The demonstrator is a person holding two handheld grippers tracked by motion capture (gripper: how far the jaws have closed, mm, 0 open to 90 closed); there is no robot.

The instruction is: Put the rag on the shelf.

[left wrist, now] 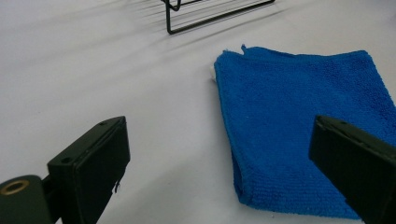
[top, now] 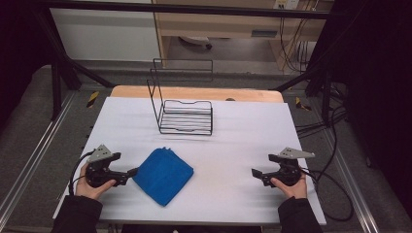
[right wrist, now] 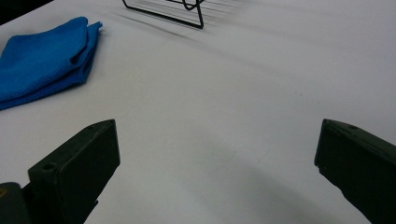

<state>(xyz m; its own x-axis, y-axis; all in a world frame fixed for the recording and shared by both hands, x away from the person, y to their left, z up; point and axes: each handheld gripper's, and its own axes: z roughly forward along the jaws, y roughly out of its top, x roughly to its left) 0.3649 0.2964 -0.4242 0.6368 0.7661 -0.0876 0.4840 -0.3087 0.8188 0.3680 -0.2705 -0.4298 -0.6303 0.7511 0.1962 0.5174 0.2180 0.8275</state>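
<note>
While both hands rest low on the white table [top: 243, 131], a blue folded towel [top: 163, 175] lies flat near the front edge, at about 7 o'clock from the middle of the table in the high view. It is turned like a diamond, with 1 corner pointing at the person.

The left gripper [top: 127, 175] sits at 9 o'clock from the towel, just beside its left corner. Its jaws are spread wide and hold nothing. In the left gripper view, the towel [left wrist: 299, 126] lies ahead and a bit to 2 o'clock, partly in the gap between the 2 black jaws, but the jaws do not press on it. I cannot tell if the right jaw tip touches the cloth.

The right gripper [top: 258, 174] is well apart from the towel, at 3 o'clock from it. Its jaws are also spread wide, with only bare table between them. In the right gripper view, the towel [right wrist: 44, 58] shows far off at 10 o'clock, and you can see its folded layers at the edge.

A black wire rack [top: 183, 109] stands at 12 o'clock, farther back on the table, well apart from the towel and both grippers. It has a flat bottom of thin bars and a tall back that stands upright. A black cable [top: 335, 194] trails from the right gripper off the table's right side.
</note>
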